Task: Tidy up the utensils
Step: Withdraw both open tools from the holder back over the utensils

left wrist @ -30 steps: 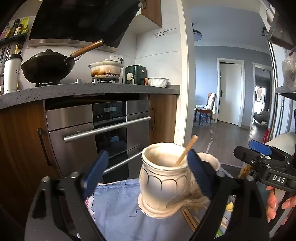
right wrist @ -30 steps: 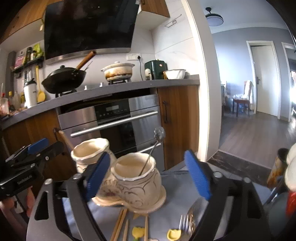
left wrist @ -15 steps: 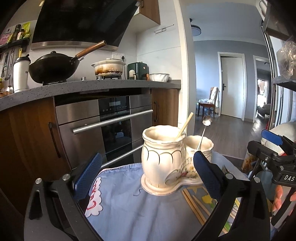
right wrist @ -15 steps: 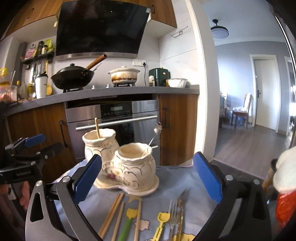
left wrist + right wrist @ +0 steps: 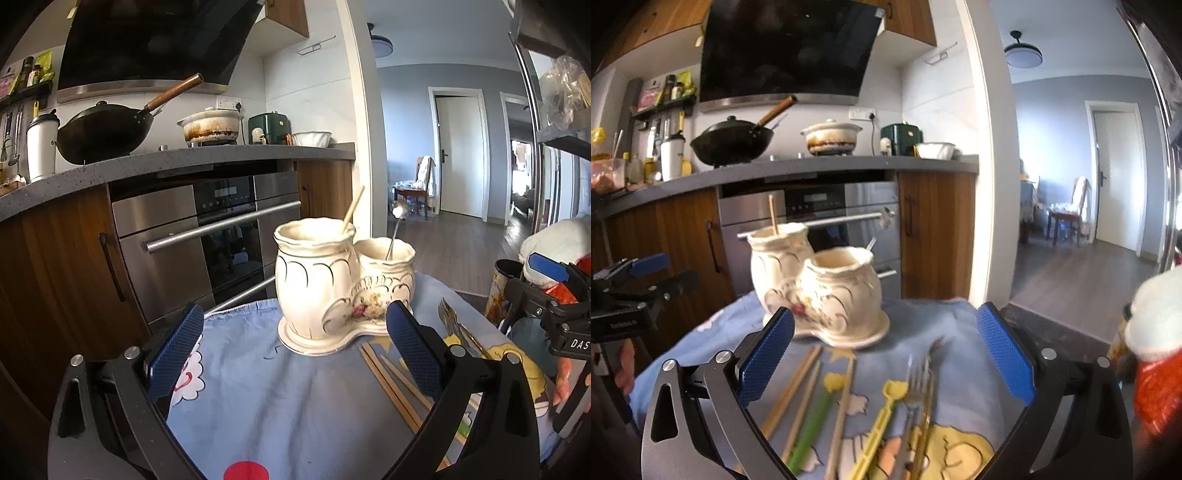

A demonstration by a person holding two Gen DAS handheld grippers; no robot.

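Currently, left wrist view:
Left gripper [image 5: 293, 350]: jaws spread wide, nothing held, hovering over the blue cloth [image 5: 277, 398].
Holder: cream two-pot ceramic holder [image 5: 340, 284] stands upright on the cloth, dead ahead between the fingers but beyond their tips.
Contents: taller pot [image 5: 314, 273] holds one wooden chopstick [image 5: 352, 208] leaning right; shorter pot [image 5: 388, 269] holds a metal spoon [image 5: 395, 230], bowl end up.
Loose items: chopsticks [image 5: 395, 384] lie under the right finger, forks [image 5: 454, 325] further right.

Right wrist view:
Right gripper [image 5: 884, 350]: jaws fully apart, empty.
Loose utensils: chopsticks [image 5: 798, 384], green-handled piece [image 5: 812, 428], yellow-handled piece [image 5: 875, 432] and forks [image 5: 919, 391] lie directly below and between the fingers, long axes running roughly towards the holder [image 5: 820, 288].
Judgement: right gripper is nearer the loose pieces; the pick likely falls to it.
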